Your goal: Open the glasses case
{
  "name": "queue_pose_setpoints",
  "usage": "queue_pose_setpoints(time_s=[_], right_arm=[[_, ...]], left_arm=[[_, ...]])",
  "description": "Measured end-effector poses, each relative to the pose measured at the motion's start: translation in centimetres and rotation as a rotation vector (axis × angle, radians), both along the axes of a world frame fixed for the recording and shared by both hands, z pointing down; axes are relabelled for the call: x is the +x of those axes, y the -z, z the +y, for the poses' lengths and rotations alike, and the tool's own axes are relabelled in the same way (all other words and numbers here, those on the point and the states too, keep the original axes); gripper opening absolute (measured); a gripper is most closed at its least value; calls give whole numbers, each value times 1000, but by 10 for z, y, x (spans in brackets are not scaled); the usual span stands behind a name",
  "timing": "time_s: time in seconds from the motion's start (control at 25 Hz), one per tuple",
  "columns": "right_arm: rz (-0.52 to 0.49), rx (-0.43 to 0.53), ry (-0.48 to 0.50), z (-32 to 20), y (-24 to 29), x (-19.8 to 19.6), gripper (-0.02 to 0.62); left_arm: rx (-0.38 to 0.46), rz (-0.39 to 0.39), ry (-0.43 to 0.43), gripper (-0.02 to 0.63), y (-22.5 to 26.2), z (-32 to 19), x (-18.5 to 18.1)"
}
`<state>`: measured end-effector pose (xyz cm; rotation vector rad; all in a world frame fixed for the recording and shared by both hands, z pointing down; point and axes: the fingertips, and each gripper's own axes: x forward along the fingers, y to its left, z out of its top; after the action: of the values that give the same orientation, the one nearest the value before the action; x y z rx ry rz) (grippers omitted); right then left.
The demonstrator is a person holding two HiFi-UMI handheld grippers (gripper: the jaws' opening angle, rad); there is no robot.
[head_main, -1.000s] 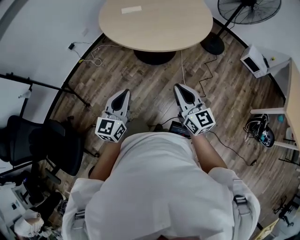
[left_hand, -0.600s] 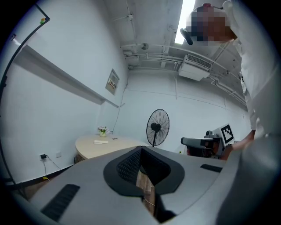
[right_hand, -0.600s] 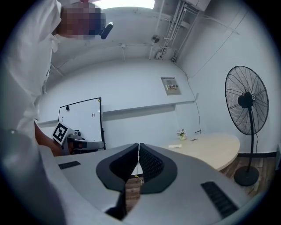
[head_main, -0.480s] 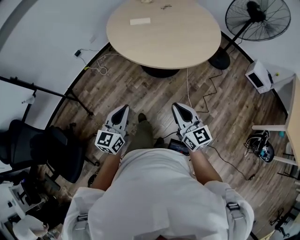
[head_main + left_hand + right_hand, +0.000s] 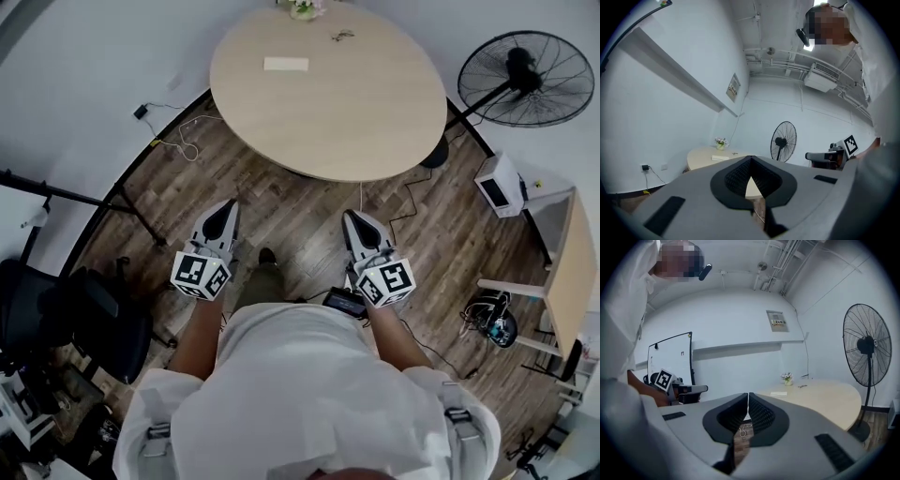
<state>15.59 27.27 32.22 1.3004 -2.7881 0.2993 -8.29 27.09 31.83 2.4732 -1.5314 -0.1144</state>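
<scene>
A pale flat rectangular case [image 5: 286, 64] lies on the far part of the round wooden table [image 5: 375, 122], with a pair of glasses [image 5: 342, 36] to its right. It also shows as a small slab in the right gripper view, case [image 5: 778, 393], and the left gripper view, case [image 5: 719, 158]. My left gripper [image 5: 228, 204] and right gripper [image 5: 352, 217] are held in front of the person's body over the wood floor, well short of the table. Both are shut, tips together, with nothing between them.
A small flower pot [image 5: 300, 7] stands at the table's far edge. A floor fan [image 5: 520, 80] is to the right, with cables [image 5: 412, 187] trailing over the floor. An office chair [image 5: 84, 319] and a dark stand leg [image 5: 84, 197] are at the left. A white box [image 5: 500, 185] sits at the right.
The view has moved forward: the table is nearer and fully in sight, and the fan has come into view. Both grippers remain shut in front of the body.
</scene>
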Motion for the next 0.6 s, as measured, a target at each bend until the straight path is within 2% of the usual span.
queue_pose_setpoints(time_s=[0.16, 0.4, 0.6], right_arm=[[20, -4, 24, -51, 6, -32, 26], [53, 21, 24, -98, 10, -64, 25], [60, 22, 0, -118, 11, -71, 25]], left_arm=[[-6, 33, 26, 14, 0, -47, -33], [-4, 36, -34, 14, -2, -88, -49], [1, 46, -69, 14, -3, -117, -55]])
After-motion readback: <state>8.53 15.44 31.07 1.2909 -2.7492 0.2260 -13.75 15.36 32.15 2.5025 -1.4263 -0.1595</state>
